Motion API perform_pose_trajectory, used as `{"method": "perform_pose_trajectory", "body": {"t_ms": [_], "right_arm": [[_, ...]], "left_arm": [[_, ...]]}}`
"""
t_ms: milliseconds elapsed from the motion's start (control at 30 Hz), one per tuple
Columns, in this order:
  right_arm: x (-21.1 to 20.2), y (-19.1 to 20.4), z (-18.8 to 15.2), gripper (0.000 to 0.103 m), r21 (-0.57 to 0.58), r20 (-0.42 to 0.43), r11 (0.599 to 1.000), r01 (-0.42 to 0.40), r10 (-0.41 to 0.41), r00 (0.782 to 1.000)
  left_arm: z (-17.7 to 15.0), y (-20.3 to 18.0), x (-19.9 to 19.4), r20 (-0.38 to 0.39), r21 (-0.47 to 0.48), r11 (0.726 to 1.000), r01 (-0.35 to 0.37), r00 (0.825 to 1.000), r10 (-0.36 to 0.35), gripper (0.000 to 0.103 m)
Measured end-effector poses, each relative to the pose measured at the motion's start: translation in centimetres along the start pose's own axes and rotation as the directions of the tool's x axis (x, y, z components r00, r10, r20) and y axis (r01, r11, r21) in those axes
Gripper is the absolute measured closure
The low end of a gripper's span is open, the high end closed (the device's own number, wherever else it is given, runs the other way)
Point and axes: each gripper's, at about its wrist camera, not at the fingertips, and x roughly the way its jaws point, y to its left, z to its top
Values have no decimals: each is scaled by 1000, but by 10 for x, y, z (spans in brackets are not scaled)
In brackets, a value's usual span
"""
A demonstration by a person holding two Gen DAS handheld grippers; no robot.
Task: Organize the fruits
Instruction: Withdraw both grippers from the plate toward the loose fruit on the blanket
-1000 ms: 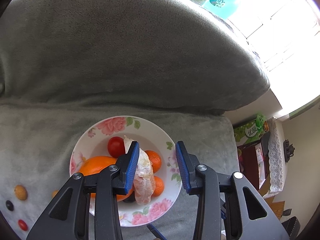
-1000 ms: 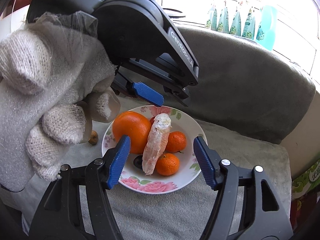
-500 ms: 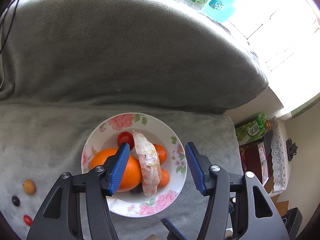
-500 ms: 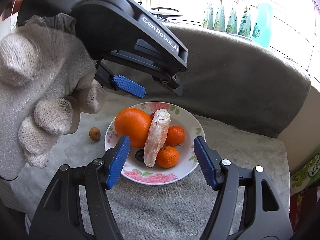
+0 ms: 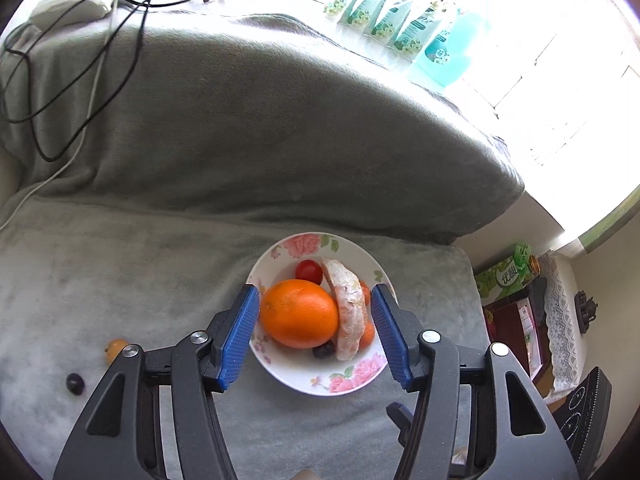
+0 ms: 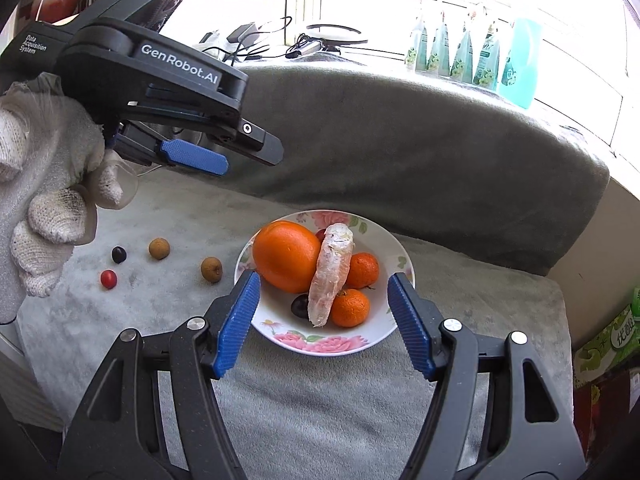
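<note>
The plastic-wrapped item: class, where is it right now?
In the right wrist view, the plastic-wrapped item lies in the floral bowl, between the big orange on its left and two small oranges on its right.

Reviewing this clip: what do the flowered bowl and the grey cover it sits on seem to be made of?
The white flower-printed bowl looks like glazed ceramic, possibly melamine: smooth, glossy rim with printed pink roses. The grey cover looks like plush fleece: matte, with a soft nap showing brushed streaks.

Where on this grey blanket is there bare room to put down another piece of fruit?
Free: the grey blanket in front of the floral white bowl, and the stretch to its right toward the blanket's edge. Crowded: the bowl itself, heaped around the large orange, and the patch to its left, dotted with small loose fruits such as a brown longan.
</note>
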Motion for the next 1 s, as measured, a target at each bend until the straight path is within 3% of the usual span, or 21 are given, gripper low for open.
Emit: {"method": "perform_pose_trajectory", "body": {"t_ms": [400,633,1000], "right_arm": [[9,18,14,34,29,-21,996,-86,87,996],[26,27,21,34,51,-49,991,-128,130,990],[50,50,30,33,40,-67,978,-203,205,976]], "left_arm": [[-39,71,-69,137,-33,991,-128,982,131,46],[-79,107,-95,218,-43,972,-230,948,234,46],[-140,146,-94,210,-100,954,-283,931,298,46]]}}
